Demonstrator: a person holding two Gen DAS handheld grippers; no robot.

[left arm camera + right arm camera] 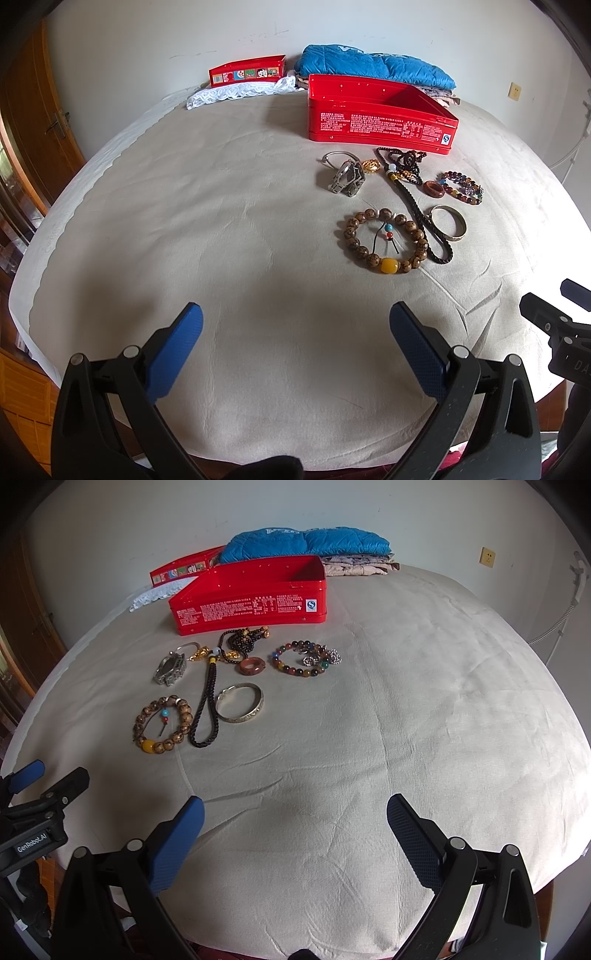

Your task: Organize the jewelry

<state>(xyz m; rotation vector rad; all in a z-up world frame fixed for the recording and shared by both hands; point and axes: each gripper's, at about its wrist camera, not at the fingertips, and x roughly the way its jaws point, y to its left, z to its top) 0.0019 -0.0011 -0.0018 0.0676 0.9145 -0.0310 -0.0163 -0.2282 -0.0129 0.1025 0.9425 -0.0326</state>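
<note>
An open red tin (380, 122) (251, 607) stands empty on the bed, with jewelry spread in front of it. There is a brown bead bracelet with a yellow bead (382, 240) (164, 723), a black braided cord necklace (413, 199) (208, 698), a silver bangle (448, 223) (242, 703), a metal watch (347, 179) (170, 670), a red stone ring (434, 189) (250, 665) and a multicolour bead bracelet (463, 187) (301, 659). My left gripper (295, 328) is open, low over bare sheet. My right gripper (295, 819) is open too, holding nothing.
The tin's red lid (247, 70) (183, 568) lies at the back on white lace (236, 92). A folded blue quilt (373, 66) (306, 542) sits behind the tin against the wall. A wooden door (40, 122) is at the left.
</note>
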